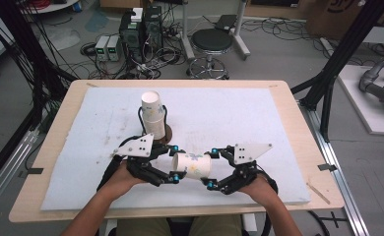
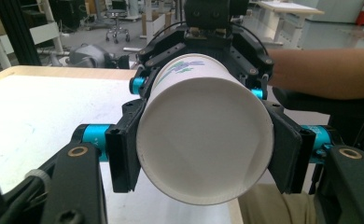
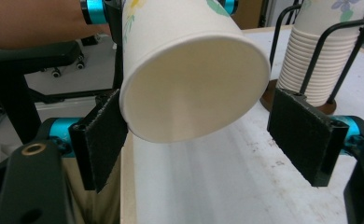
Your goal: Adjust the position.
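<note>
Paper cup (image 1: 192,165) lying sideways between my grippers.
I'm clamping it in left gripper (image 1: 174,164); right gripper (image 1: 212,169) is gaping wide around its base.

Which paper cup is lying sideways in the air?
The white flowered paper cup clamped by the left hand-held gripper; the other white paper cups stand stacked upside down in the black wire holder.

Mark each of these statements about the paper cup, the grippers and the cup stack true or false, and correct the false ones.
1. The left gripper is shut on the paper cup. True.
2. The right gripper clamps the cup tightly. False: its jaws stand apart, with a gap at one pad.
3. The cup is held on its side. True.
4. The cup stack lies toppled on the white mat. False: it stands upright in a wire holder.
</note>
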`<control>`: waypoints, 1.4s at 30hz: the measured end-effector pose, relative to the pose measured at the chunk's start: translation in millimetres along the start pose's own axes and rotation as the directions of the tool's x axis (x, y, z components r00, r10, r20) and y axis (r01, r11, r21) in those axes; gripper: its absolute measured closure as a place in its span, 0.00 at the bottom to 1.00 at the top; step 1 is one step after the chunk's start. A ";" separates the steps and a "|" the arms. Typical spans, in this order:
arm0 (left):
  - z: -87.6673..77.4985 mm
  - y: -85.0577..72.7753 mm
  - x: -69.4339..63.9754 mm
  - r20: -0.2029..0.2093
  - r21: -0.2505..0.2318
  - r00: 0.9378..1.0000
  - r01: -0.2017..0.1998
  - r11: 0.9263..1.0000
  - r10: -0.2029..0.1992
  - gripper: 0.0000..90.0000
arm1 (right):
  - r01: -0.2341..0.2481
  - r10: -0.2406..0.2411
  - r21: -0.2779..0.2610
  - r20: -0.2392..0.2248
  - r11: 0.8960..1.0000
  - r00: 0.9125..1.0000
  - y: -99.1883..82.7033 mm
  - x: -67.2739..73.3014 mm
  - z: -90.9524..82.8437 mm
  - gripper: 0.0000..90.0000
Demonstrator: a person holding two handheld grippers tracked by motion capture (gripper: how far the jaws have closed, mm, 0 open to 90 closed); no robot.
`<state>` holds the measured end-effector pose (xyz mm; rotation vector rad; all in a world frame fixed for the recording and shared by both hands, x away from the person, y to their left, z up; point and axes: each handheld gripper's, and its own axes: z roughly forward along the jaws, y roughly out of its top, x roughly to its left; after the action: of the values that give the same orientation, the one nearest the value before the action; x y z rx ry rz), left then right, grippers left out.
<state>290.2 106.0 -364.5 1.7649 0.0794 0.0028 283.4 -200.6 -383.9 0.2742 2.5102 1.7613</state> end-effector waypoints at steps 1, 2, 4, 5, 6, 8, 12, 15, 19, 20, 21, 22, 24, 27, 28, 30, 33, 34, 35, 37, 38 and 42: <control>0.1 0.0 -0.1 0.003 -0.005 1.000 0.002 1.000 -0.002 0.41 | 0.001 -0.001 -0.005 -0.003 1.000 1.000 -0.1 -0.1 0.3 0.23; -0.1 0.1 -0.2 0.005 -0.006 1.000 0.003 1.000 -0.003 0.41 | 0.000 0.000 -0.008 -0.008 1.000 1.000 -0.1 -0.3 0.6 0.23; 0.3 0.1 0.0 0.011 -0.009 1.000 0.001 1.000 -0.001 0.41 | 0.002 -0.002 -0.018 -0.013 1.000 1.000 -0.2 -0.9 1.3 0.23; 0.2 0.1 0.1 0.015 -0.010 1.000 0.002 1.000 -0.001 0.41 | 0.001 -0.001 -0.021 -0.018 1.000 1.000 -0.2 -1.0 1.6 0.23; 0.5 0.0 0.3 0.019 -0.011 1.000 0.001 1.000 -0.001 0.41 | 0.002 -0.003 -0.029 -0.025 1.000 1.000 -0.3 -1.1 1.9 0.23; 0.5 -0.2 0.6 0.024 -0.015 1.000 0.001 1.000 -0.001 0.41 | 0.006 -0.008 -0.046 -0.045 0.999 0.999 -0.2 -0.6 2.0 0.28; 0.8 -1.1 1.4 0.029 -0.032 1.000 0.008 0.999 -0.007 0.41 | 0.006 -0.010 -0.073 -0.057 0.997 0.998 -1.0 -1.5 1.1 0.30; 0.9 -2.3 2.0 0.029 -0.046 1.000 0.013 0.999 -0.012 0.41 | 0.001 -0.007 -0.099 -0.060 0.995 0.998 -2.2 -2.3 0.1 0.32; 1.8 -4.5 1.6 0.024 -0.050 1.000 0.020 0.999 -0.019 0.41 | -0.008 0.000 -0.122 -0.062 0.992 0.998 -2.8 -3.2 -1.8 0.33; 1.9 -4.7 1.4 0.023 -0.046 1.000 0.020 0.999 -0.018 0.41 | -0.009 0.002 -0.119 -0.062 0.993 0.998 -2.8 -3.1 -2.0 0.34; 2.3 -4.9 1.2 0.023 -0.043 1.000 0.020 0.999 -0.019 0.41 | -0.009 0.002 -0.115 -0.062 0.993 0.998 -2.8 -3.2 -2.1 0.34; 2.6 -4.9 0.8 0.019 -0.041 1.000 0.024 0.999 -0.023 0.41 | -0.015 0.008 -0.110 -0.063 0.994 0.998 -2.8 -3.0 -2.2 0.34; 3.2 -5.1 0.1 0.005 -0.028 1.000 0.026 0.999 -0.026 0.40 | -0.020 0.014 -0.100 -0.065 0.995 0.998 -2.4 -3.2 -2.7 0.35; 6.4 -4.4 -2.3 -0.060 -0.009 0.996 0.061 0.998 -0.061 0.14 | -0.025 0.019 -0.087 -0.063 0.996 0.998 -1.3 -3.8 -3.5 0.34; 6.6 -4.2 -2.4 -0.061 0.003 0.996 0.059 0.998 -0.059 0.13 | -0.028 0.022 -0.083 -0.063 0.996 0.998 -1.1 -3.8 -3.7 0.34; 6.3 -3.5 -3.1 -0.065 0.024 0.997 0.050 0.998 -0.048 0.13 | -0.025 0.021 -0.069 -0.061 0.997 0.998 -0.5 -3.9 -3.8 0.34; 4.6 0.0 -3.9 -0.076 0.054 0.996 0.039 0.998 -0.035 0.13 | -0.025 0.023 -0.041 -0.048 0.999 0.999 1.4 -4.4 -4.6 0.34; 4.2 1.5 -3.8 -0.080 0.070 0.996 0.034 0.997 -0.028 0.13 | -0.022 0.021 -0.027 -0.044 0.999 0.999 2.6 -4.9 -5.2 0.34; 4.0 3.1 -3.6 -0.086 0.089 0.996 0.027 0.996 -0.019 0.13 | -0.016 0.016 -0.010 -0.033 1.000 0.999 4.5 -5.2 -5.6 0.34; 3.8 6.1 -2.5 -0.092 0.129 0.996 0.023 0.991 -0.011 0.13 | -0.003 0.003 0.035 -0.015 0.999 1.000 9.0 -5.4 -5.6 0.34; 4.1 7.6 -2.0 -0.100 0.149 0.995 0.022 0.989 -0.007 0.13 | 0.003 -0.002 0.059 -0.011 0.998 1.000 11.7 -5.4 -5.6 0.34; 5.7 11.8 0.0 -0.104 0.204 0.995 0.010 0.979 0.011 0.13 | 0.033 -0.033 0.124 -0.001 0.992 0.999 24.0 -7.3 -4.9 0.34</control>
<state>291.1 98.2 -354.1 1.9705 0.1598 0.0905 292.5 -198.6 -360.1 0.2387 2.6119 1.5954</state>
